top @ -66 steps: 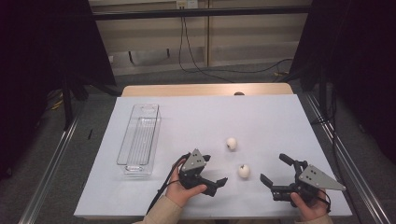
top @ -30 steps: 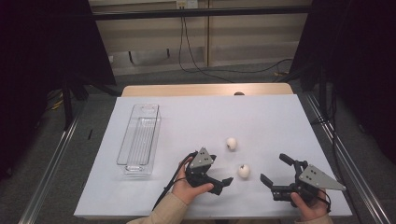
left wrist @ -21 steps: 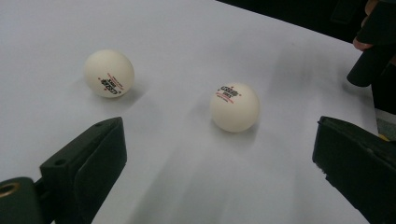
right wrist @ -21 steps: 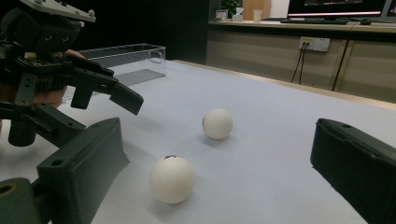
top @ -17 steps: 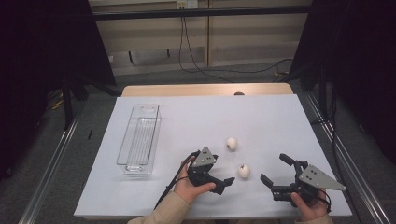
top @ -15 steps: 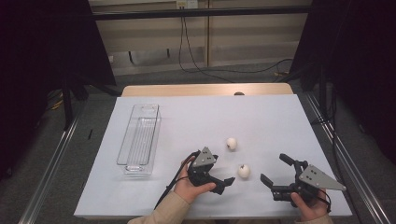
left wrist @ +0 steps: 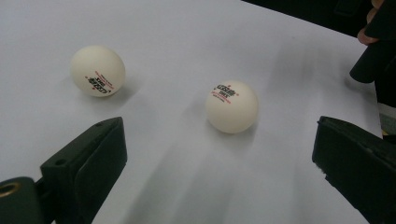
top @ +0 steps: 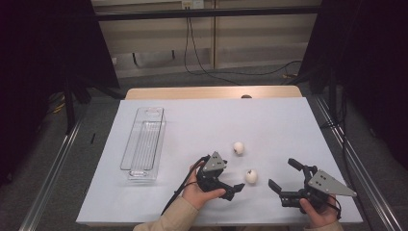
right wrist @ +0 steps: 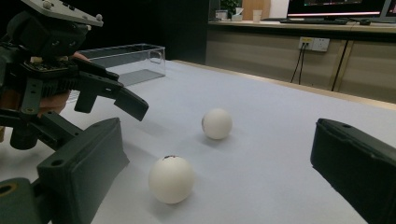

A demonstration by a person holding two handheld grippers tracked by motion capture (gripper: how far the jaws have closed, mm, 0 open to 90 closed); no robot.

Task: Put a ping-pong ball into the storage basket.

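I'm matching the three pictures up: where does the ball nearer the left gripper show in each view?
High view: the nearer ball lies right of the left gripper, lower centre.
Left gripper view: centre, between the open jaws.
Right gripper view: low, left of centre.
Shared landmark: the farther ball.

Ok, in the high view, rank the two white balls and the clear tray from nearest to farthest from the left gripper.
From the left gripper:
1. Near ball, just ahead of its open jaws.
2. Far ball, farther up the table.
3. Clear tray, off at the table's left side.
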